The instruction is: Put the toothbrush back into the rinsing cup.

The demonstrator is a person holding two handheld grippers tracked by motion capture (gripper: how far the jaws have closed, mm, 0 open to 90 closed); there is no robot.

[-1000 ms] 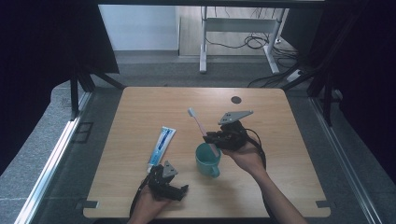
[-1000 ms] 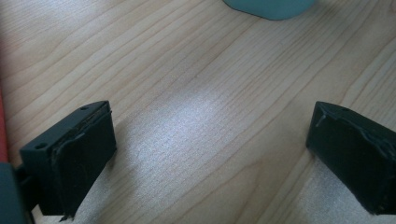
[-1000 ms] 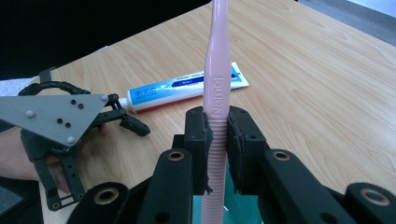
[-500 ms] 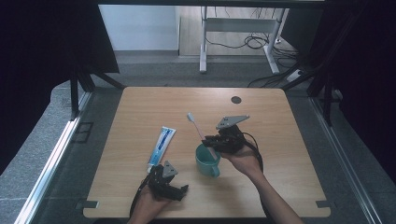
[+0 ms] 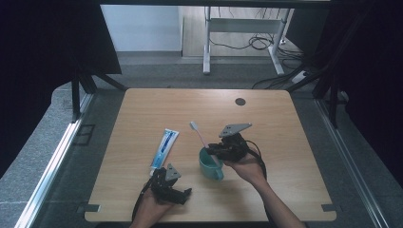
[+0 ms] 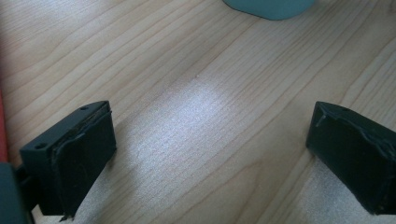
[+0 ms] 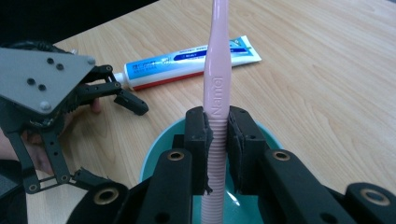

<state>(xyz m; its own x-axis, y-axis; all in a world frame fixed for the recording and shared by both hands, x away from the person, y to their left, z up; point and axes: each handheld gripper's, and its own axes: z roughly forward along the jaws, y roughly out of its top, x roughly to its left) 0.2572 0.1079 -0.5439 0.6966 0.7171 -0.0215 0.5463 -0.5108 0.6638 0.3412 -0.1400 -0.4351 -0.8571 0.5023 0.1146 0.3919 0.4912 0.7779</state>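
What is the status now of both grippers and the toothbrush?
Right gripper shut on toothbrush, handle end inside cup. Left gripper open on bare table. Nothing in the way.

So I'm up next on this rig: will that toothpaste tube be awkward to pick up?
Probably not. The toothpaste tube lies flat on the table, so it shouldn't roll. Its body looks like soft, glossy plastic, so it may dent or slip under the fingers. It looks slim and likely light.
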